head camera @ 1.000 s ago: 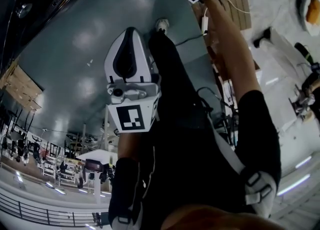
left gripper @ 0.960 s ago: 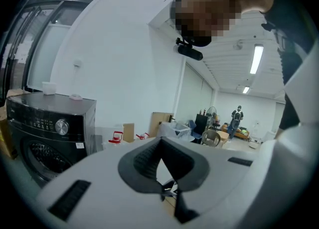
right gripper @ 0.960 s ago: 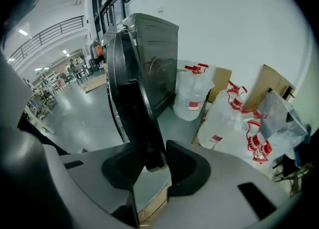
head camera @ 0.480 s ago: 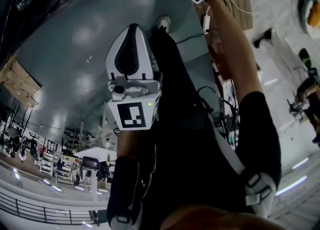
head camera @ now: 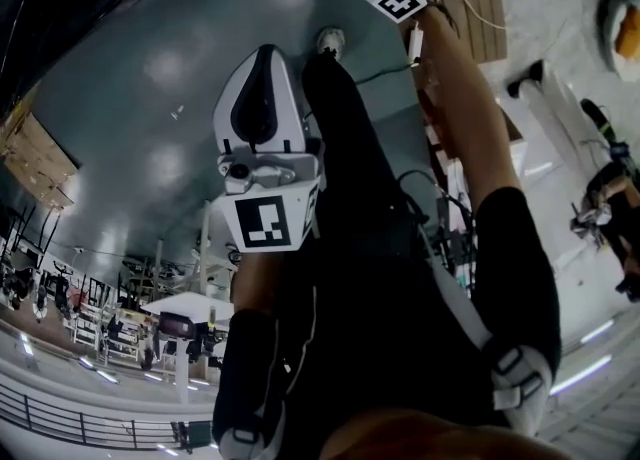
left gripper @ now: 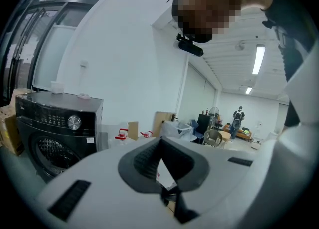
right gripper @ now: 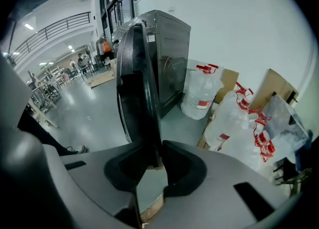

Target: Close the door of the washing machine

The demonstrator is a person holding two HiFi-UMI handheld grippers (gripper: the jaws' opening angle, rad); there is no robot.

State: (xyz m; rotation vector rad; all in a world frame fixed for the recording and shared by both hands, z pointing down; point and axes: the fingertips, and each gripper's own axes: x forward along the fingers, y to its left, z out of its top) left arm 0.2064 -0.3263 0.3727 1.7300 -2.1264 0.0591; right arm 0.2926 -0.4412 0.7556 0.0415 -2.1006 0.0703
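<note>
Right gripper [right gripper: 155, 149] shifted, jaws just closing on door [right gripper: 137, 83] edge, left gripper [left gripper: 160, 141] pinched empty, glossy grey floor [head camera: 150, 138].

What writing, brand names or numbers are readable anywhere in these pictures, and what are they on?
None can be read.
Washing machine: panel markings and small white sticker, too small to read.
Water jugs: red-and-white labels, blurred.
Marker cube: black-and-white square pattern, not letters.
</note>
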